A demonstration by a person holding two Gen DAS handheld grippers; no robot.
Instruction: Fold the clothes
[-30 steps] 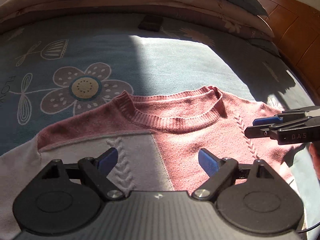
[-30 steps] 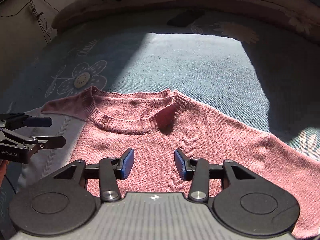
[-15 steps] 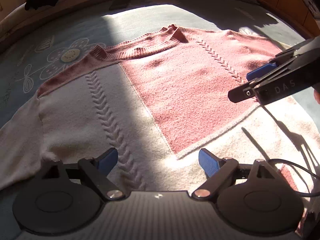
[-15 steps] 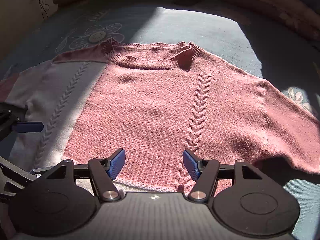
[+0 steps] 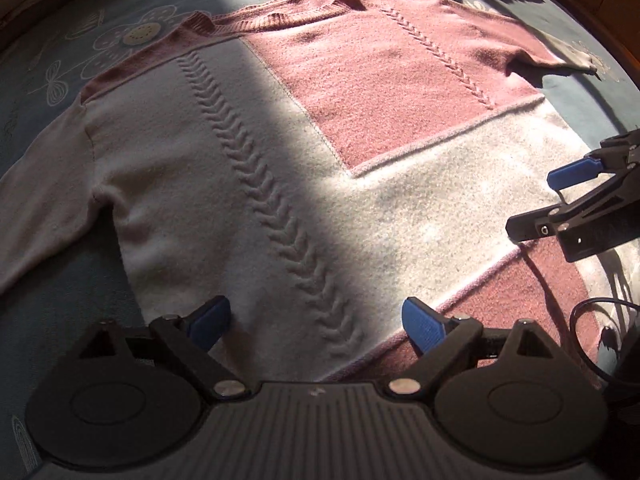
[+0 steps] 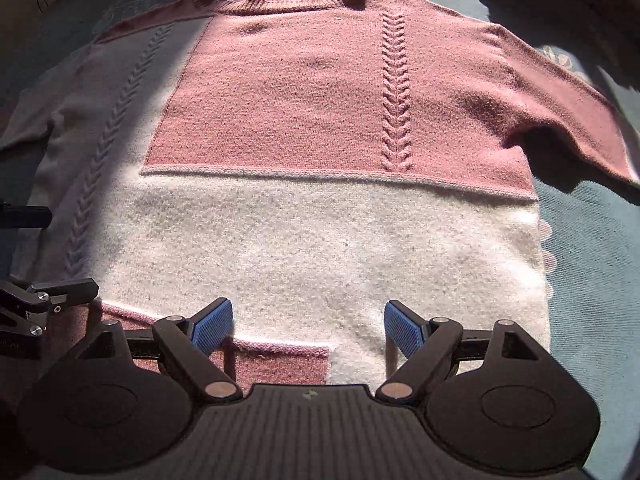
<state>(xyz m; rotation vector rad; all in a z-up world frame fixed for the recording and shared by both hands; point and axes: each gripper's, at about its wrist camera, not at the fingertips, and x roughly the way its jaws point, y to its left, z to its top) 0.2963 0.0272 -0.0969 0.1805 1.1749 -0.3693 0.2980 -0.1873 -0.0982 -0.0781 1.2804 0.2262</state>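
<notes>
- the bedspread (image 5: pixel 48 80) – blue-grey, printed with outlined flowers – lies under everything, partly in sun and partly in shade.
- the sweater (image 5: pixel 280 152) lies spread flat on it, front up, neckline at the far side; it is knitted in pink and cream blocks, with a raised braid running down each side of the chest.
- its cream sleeve (image 5: pixel 36 200) stretches off to the left edge of the left wrist view; the pink sleeve (image 6: pixel 568 96) runs out to the right in the right wrist view, its cuff end lying on the bedspread.
- the left gripper (image 5: pixel 316 320) points steeply down over the cream lower part of the sweater near the hem, blue pads spread wide, nothing between them but the knit below; whether they touch the fabric cannot be told.
- the right gripper (image 6: pixel 308 326) hangs over the hem further right – its jaws have just been opening and now stand wide apart, gripping nothing, over cream knit and a small pink block at the hem.
- each gripper shows at the edge of the other's view, just beside it – both above the bottom of the sweater.
</notes>
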